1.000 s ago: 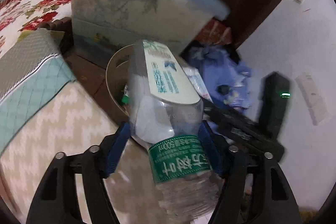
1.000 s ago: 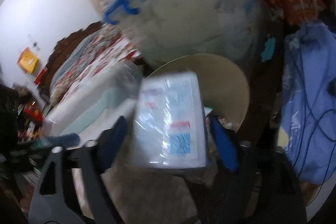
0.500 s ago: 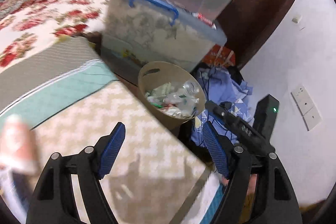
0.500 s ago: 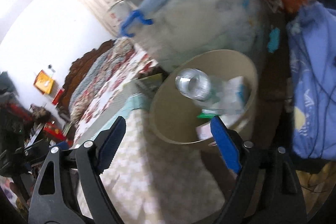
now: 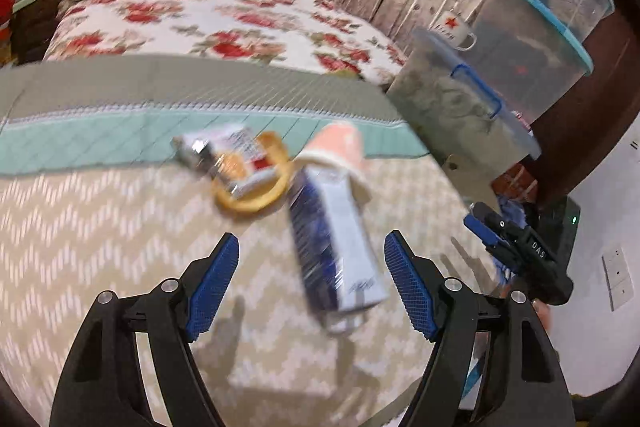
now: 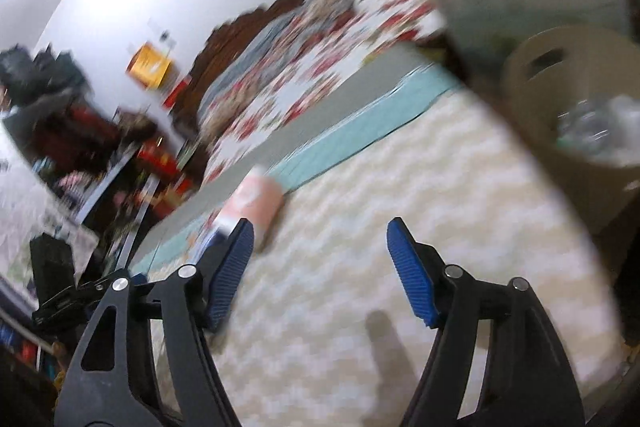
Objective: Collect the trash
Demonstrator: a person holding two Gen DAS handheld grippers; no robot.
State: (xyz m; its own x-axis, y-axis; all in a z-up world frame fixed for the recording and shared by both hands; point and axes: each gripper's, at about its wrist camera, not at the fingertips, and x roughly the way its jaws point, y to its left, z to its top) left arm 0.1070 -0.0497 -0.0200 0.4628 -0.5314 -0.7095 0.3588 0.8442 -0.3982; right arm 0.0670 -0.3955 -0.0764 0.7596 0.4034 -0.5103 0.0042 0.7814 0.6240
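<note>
Blue-and-white carton (image 5: 340, 247) lies flat on the zigzag blanket (image 5: 100, 227), long axis running away from the left gripper (image 5: 312, 291), its near end just ahead of and between the jaws, nearer the right-hand pad. Pink cup (image 5: 340, 143) on its side, touching or just beyond the carton's far end. Ahead and to the left of the jaws: a crumpled wrapper (image 5: 224, 155) lying over a yellow ring (image 5: 256, 195); whether the ring is trash I can't tell. Left jaws stand wide, nothing held, pads clear of the carton on both sides. Right gripper (image 6: 320, 275) also empty; its jaws are closing with only blanket between them. In its view the cup (image 6: 252, 203) sits just ahead of the left-hand pad, and the bin (image 6: 568, 99), already holding a clear bottle and scraps, is far ahead to the right, off the bed edge. Judgement: the step is the next pick, carton first for the left. To do it well, centre the jaws on the carton, come down until the pads straddle its flat sides, close across the narrow width near mid-length so it doesn't pivot. Right should reopen before going for the cup, and squeeze lightly; it looks thin-walled. Both views are smeared, so settle before closing.
</note>
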